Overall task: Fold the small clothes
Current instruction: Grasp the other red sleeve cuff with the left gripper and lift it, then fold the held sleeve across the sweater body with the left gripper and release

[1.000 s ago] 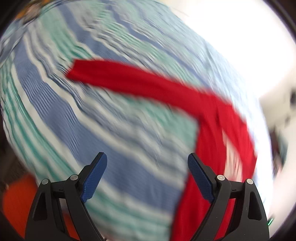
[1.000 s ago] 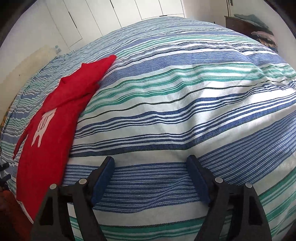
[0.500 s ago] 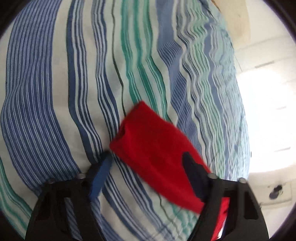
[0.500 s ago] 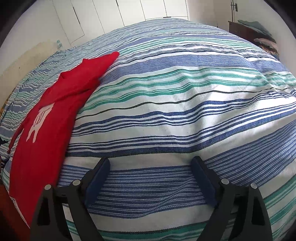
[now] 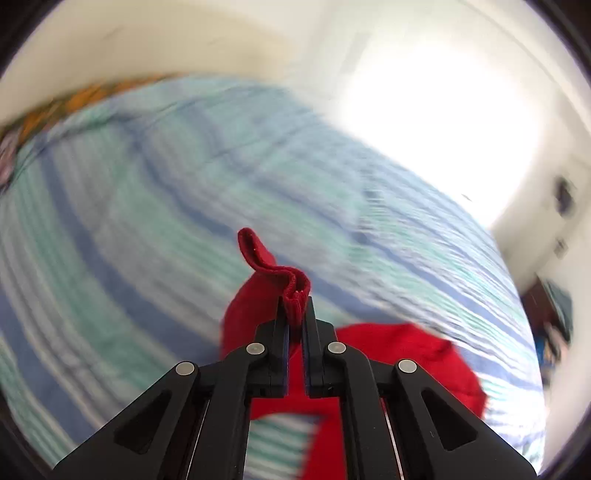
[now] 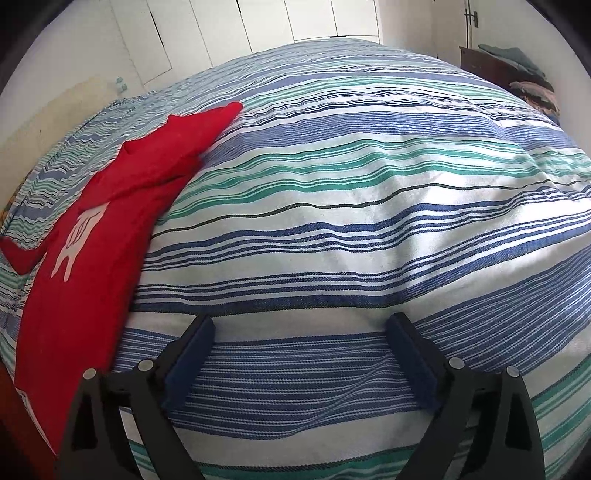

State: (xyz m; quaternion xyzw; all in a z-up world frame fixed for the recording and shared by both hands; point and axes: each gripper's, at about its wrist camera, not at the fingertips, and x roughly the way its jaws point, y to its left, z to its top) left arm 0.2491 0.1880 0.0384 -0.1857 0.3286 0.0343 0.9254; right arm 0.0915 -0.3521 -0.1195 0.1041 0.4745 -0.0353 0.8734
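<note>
A small red shirt point(image 6: 92, 236) with a white print lies on the striped bedspread point(image 6: 369, 206), at the left in the right wrist view. My left gripper point(image 5: 295, 306) is shut on a sleeve cuff of the red shirt point(image 5: 273, 280) and holds it lifted above the bed; the rest of the shirt point(image 5: 399, 354) hangs below. My right gripper point(image 6: 299, 354) is open and empty, low over the bedspread to the right of the shirt.
The bed fills both views. White cupboard doors point(image 6: 258, 29) stand behind it. A dark dresser point(image 6: 495, 70) with piled clothes is at the far right. A bright window point(image 5: 443, 122) is beyond the bed in the blurred left wrist view.
My left gripper closed on the shirt's sleeve cuff and lifted it off the bed. My right gripper has barely moved and stays open.
</note>
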